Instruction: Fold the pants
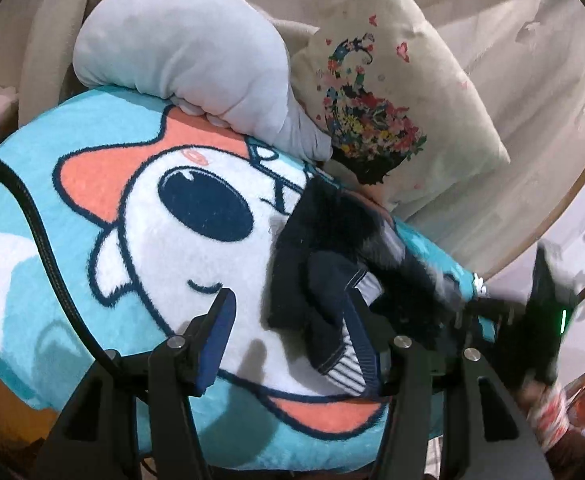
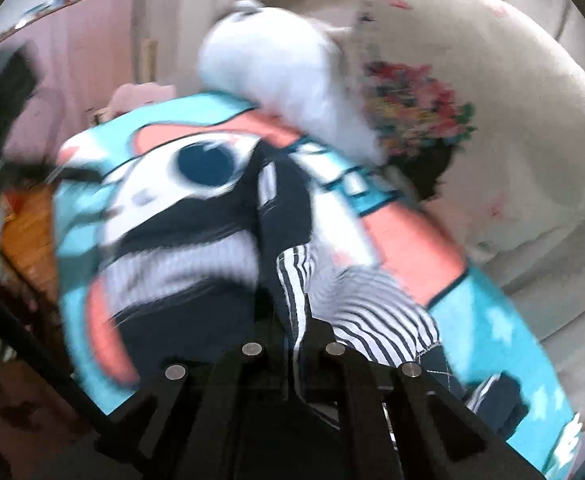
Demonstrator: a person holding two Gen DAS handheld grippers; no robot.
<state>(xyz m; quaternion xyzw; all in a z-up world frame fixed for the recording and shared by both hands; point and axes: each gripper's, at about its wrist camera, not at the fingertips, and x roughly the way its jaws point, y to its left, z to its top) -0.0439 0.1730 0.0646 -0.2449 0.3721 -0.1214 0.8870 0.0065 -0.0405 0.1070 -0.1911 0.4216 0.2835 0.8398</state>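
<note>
Blanket (image 2: 492, 312) blurred; pants (image 2: 292, 280) hide right fingers.

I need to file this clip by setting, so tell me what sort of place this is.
Most likely a home bedroom or living room, on a bed or sofa. The navy pants lie on a plush cartoon blanket, with a grey plush toy and a floral-print cushion propped behind it.

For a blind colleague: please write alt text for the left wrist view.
Dark pants with a striped lining lie bunched on a turquoise cartoon blanket, between the fingers of the open left tool. Behind are a grey plush pillow and a floral cushion.
</note>
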